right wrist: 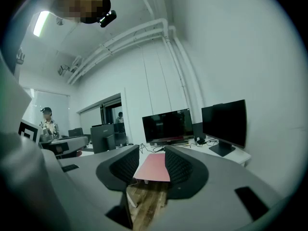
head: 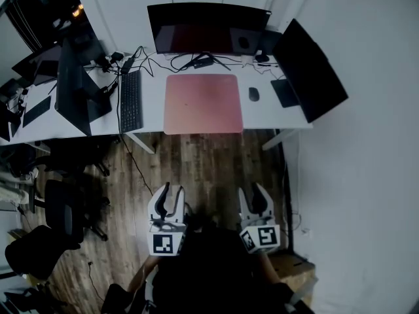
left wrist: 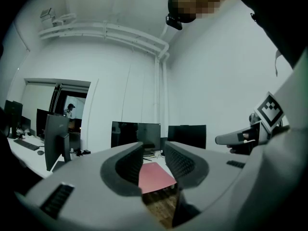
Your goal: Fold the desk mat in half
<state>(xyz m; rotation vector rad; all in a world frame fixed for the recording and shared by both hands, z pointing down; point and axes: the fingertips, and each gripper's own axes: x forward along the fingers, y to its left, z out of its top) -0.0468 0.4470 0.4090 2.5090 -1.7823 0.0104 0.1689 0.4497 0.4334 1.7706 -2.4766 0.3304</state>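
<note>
Head view shows the task not yet begun: the pink desk mat [head: 203, 103] lies flat and unfolded on the white desk [head: 154, 113], its near side reaching the desk's front edge. It sits in front of the middle monitor [head: 208, 28], with a keyboard [head: 131, 100] to its left and a mouse [head: 254, 94] just to its right. No corner of it is lifted and no crease shows. The left gripper [head: 171, 190] and the right gripper [head: 255, 190] are held close to the person's body over the wooden floor [head: 196, 162], well apart from the desk, and neither touches the mat. In each gripper view the two jaws stand spread with nothing between the pads; the mat shows only far off through the gap. By my judgement everything is left to do: come up to the desk, take hold of one edge of the mat, carry it over to the opposite edge and lay it down so the halves match. I can read no writing: the monitors are dark, the mat is plain, and the keyboard's keys are too small to make out. The cubes on the grippers bear black-and-white square markers, which are patterns and not letters.
</note>
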